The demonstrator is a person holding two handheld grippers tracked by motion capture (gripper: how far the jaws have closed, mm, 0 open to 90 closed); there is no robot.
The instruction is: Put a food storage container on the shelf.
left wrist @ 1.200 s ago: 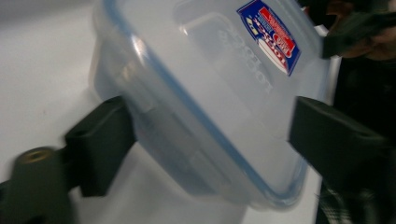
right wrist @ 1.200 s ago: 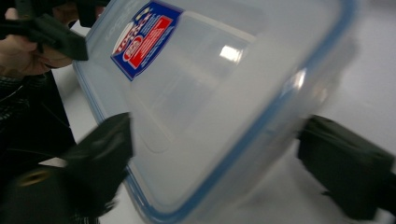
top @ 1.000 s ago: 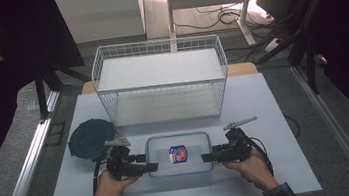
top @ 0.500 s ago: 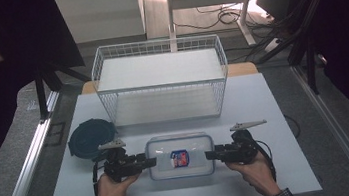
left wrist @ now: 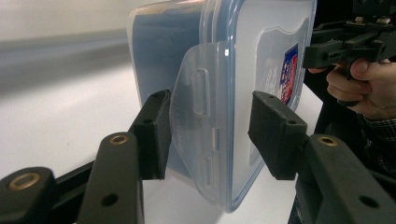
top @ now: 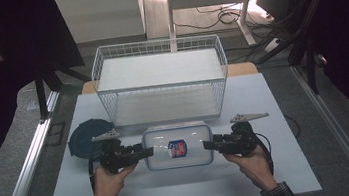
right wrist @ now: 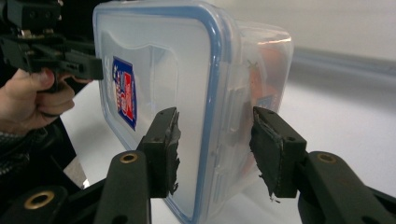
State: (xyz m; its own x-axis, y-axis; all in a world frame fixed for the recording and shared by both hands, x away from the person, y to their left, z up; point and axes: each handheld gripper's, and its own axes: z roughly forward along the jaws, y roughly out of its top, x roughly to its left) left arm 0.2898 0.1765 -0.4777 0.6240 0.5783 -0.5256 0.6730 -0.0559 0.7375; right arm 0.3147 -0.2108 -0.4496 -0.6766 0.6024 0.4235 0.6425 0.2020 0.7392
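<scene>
From the high view, the box (top: pixel 187 135) sat in the lower middle of the frame, lid on, on the white table (top: pixel 174 191), just in front of the wire basket (top: pixel 161 86). The left gripper (top: pixel 150 152) met its left end and the right gripper (top: pixel 205 146) its right end. Both sets of jaws had just been closing, with the box ends between them. A dark disc (top: pixel 80 137) lay at the left, partly behind the left gripper (a lid or a plate, we could not say). We judged the grasp done and the carrying left to do, likely toward the basket. Whether the box had cleared the table we could not tell from here.

In the left gripper view, the left gripper (left wrist: pixel 208 135) straddled the end flap (left wrist: pixel 196 116), its pads clamped on the box across lid and base. The flap stood a little off the wall, so we could not say it was latched. At the upper right, the right gripper (left wrist: pixel 336 46) and a hand (left wrist: pixel 364 88) showed past the box.

In the right gripper view, the right gripper (right wrist: pixel 212 144) pinched the other end the same way, and its worn pads pressed lid and base. The sticker (right wrist: pixel 123 93) showed on the lid, its print too small to read. The contents were blurred behind the plastic, and the box's lower edge was cut off.
</scene>
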